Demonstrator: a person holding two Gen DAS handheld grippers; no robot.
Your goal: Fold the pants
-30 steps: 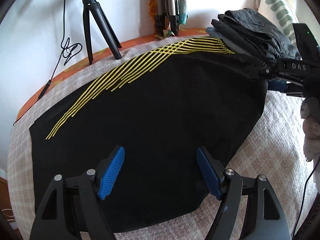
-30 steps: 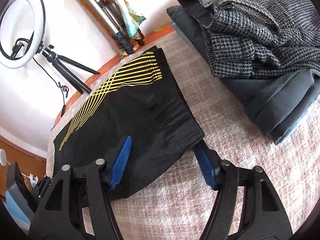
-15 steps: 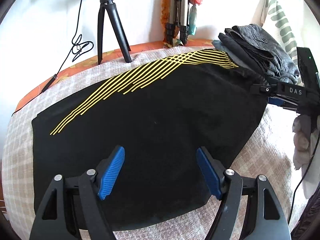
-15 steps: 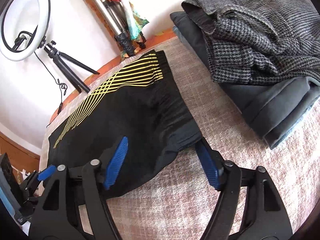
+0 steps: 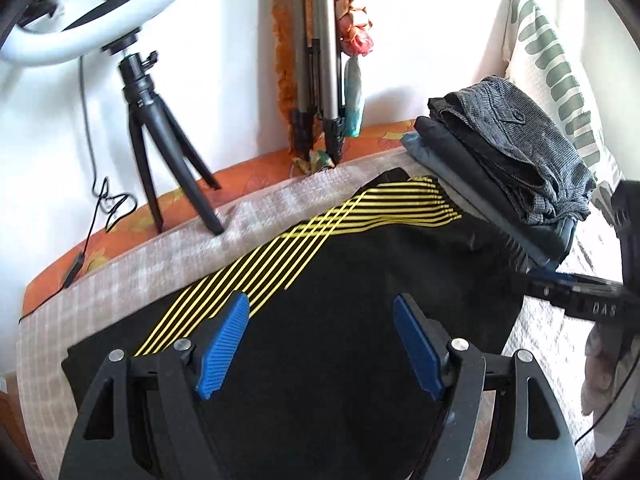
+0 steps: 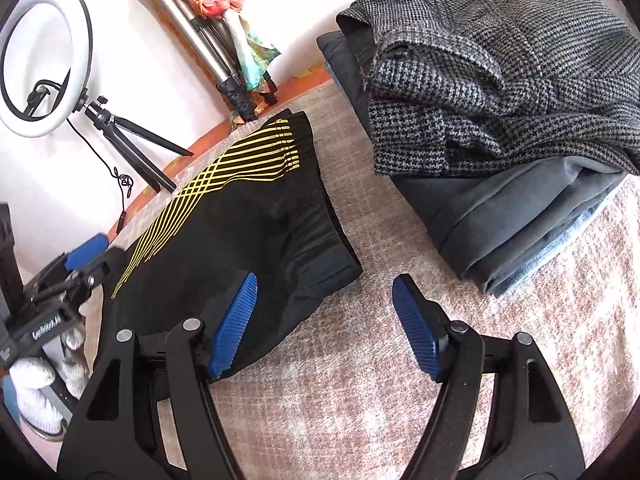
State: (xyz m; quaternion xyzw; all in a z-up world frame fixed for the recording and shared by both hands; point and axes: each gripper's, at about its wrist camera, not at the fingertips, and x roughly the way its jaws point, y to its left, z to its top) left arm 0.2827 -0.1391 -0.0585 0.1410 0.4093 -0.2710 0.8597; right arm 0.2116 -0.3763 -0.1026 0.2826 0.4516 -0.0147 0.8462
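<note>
Black pants (image 5: 340,300) with yellow stripes lie folded flat on the checked bed cover; they also show in the right wrist view (image 6: 248,216). My left gripper (image 5: 320,344) is open and empty, above the pants' near part. My right gripper (image 6: 324,324) is open and empty, above the pants' waistband corner (image 6: 328,276) and the cover beside it. The right gripper shows at the right edge of the left wrist view (image 5: 580,300). The left gripper shows at the left edge of the right wrist view (image 6: 80,264).
A stack of folded grey and houndstooth trousers (image 6: 500,100) lies right of the black pants, also in the left wrist view (image 5: 512,168). A ring light on a small tripod (image 5: 160,152) and folded tripod legs (image 5: 320,80) stand by the wall. A patterned pillow (image 5: 560,80) leans at the back right.
Both grippers have pulled back and tilted up from the pants. The left wrist view now shows more of the wall and the ring light. Both stayed open.
</note>
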